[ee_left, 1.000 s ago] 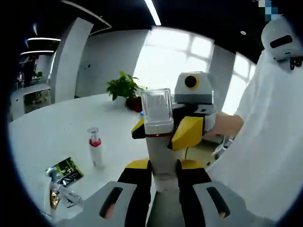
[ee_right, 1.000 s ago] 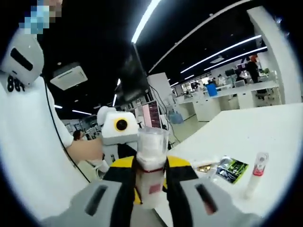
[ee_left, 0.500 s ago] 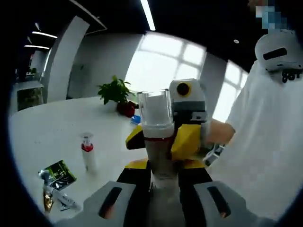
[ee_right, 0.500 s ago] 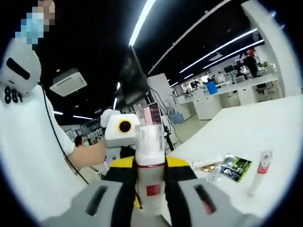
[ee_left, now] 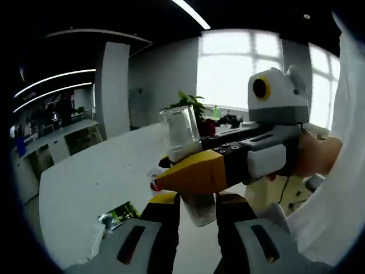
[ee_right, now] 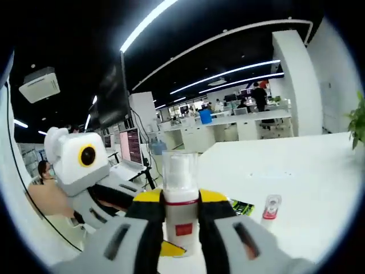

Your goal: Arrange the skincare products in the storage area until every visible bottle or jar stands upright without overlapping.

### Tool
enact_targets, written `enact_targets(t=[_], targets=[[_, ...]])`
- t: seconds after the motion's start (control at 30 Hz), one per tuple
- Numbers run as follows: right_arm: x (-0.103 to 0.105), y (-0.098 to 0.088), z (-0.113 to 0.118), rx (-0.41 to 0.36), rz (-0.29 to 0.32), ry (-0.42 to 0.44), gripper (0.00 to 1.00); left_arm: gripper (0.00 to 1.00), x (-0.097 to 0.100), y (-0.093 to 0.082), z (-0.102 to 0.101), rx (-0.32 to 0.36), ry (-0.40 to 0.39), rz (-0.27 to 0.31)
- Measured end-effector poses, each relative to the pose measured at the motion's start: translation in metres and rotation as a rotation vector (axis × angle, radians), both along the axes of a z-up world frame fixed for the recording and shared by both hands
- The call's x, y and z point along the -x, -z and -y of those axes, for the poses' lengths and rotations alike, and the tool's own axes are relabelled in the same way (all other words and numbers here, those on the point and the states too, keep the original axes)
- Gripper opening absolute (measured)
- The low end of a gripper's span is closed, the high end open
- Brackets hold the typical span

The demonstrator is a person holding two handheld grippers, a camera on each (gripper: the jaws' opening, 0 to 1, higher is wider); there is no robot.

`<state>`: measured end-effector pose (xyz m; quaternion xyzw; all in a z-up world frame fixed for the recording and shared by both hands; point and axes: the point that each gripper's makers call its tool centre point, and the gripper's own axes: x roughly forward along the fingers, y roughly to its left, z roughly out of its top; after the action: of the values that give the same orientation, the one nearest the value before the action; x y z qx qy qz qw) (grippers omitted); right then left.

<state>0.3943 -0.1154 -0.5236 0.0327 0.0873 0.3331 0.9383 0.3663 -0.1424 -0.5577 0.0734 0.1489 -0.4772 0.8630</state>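
White table (ee_right: 319, 171) spreads beyond the gripped bottle (ee_right: 181, 208).

Potted plant (ee_left: 191, 106) (green, leafy) on the white table (ee_left: 85, 177)

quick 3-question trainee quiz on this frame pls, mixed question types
1. True or false: the white bottle with the clear cap is lying flat on the table.
2. The bottle is held by: A) the left gripper alone; B) the right gripper alone; C) both grippers.
3. Fill in: beside the small red-banded bottle on the table lies a green and black ____.

Key: 1 false; 2 C; 3 sachet.
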Motion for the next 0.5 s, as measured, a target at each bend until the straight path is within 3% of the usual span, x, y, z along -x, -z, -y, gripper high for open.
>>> enact_targets(t=[0.1,0.2,0.5], targets=[[0.000,-0.004,0.001,0.048,0.056,0.072,0.22,0.24,-0.001,-0.001,0.002,0.008,-0.040,0.015],[0.001,-0.011,0.002,0.055,0.107,0.115,0.22,0.22,-0.004,-0.004,0.002,-0.007,-0.080,0.078],[0.001,-0.014,0.005,0.075,0.151,0.138,0.22,0.21,-0.009,-0.007,0.001,-0.024,-0.083,0.133]])
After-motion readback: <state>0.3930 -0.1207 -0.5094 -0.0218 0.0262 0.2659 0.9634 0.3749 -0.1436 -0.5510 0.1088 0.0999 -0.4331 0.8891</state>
